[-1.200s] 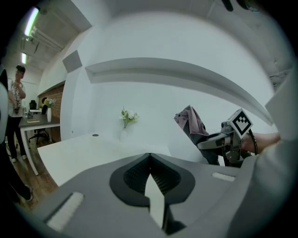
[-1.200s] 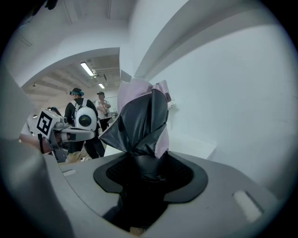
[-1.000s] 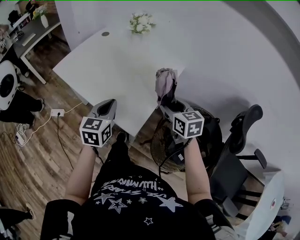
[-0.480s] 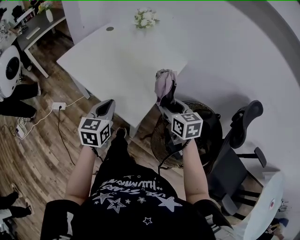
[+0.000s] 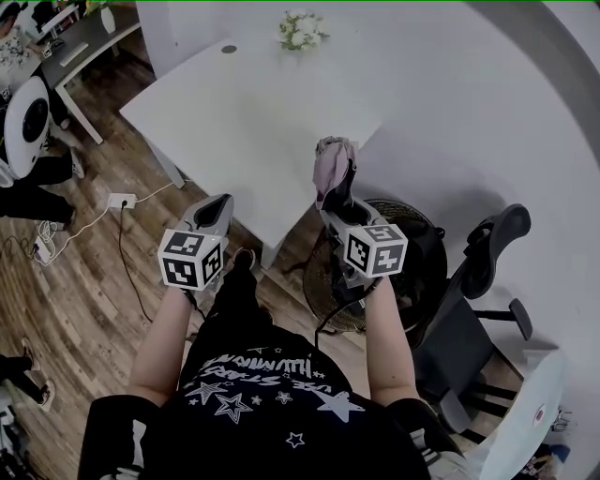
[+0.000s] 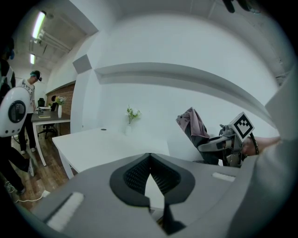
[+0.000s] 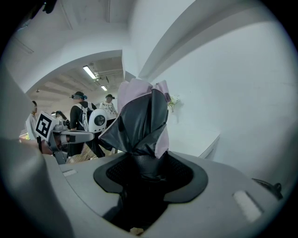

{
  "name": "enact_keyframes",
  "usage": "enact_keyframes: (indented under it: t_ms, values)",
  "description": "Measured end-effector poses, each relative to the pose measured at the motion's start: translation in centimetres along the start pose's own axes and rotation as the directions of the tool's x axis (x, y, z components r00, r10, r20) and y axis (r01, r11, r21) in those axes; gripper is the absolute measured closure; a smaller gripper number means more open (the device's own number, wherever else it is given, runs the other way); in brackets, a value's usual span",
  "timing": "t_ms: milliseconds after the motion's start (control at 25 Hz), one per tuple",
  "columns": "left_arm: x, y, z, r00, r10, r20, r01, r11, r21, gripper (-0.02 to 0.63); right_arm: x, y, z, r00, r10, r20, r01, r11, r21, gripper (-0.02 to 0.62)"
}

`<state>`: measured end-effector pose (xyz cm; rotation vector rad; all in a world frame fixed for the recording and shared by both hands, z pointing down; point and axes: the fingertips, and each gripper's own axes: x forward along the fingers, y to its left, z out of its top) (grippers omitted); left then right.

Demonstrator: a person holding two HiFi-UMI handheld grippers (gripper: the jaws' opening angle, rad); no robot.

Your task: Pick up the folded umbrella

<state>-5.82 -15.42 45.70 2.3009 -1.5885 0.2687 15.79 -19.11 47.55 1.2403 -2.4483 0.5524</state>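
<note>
Your right tool (image 5: 336, 201) is clamped on the umbrella (image 5: 330, 167). Both jaws press on its dark lower end. The folded cloth, dark with pale pink folds, stands up and out past the jaw tips. The umbrella touches nothing but that tool. It is raised in the air, clear of the tabletop (image 5: 234, 112), whose near corner lies just ahead of the tool and below it.

Your left tool (image 5: 218, 203) is closed and empty: its pads meet at the tips with nothing between them. It sits beside the right tool, well apart to its left, and points toward the tabletop too.

Flowers (image 5: 301, 29) stand at the far edge of the tabletop, well ahead of both tools. A black chair (image 5: 473, 281) stands to the right of the right tool. A round black fan (image 5: 319, 272) sits on the wood floor (image 5: 84, 281) below that tool. People (image 6: 29, 98) stand far off to the left of the left tool.
</note>
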Motion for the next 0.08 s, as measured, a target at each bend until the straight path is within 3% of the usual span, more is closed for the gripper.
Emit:
enact_keyframes:
  t_ms: [80]
  values:
    - [0.34, -0.12, 0.29, 1.000, -0.001, -0.003, 0.001, 1.000, 0.001, 0.603, 0.14, -0.31, 0.25, 1.000, 0.003, 0.000, -0.003, 1.000, 0.006, 0.364]
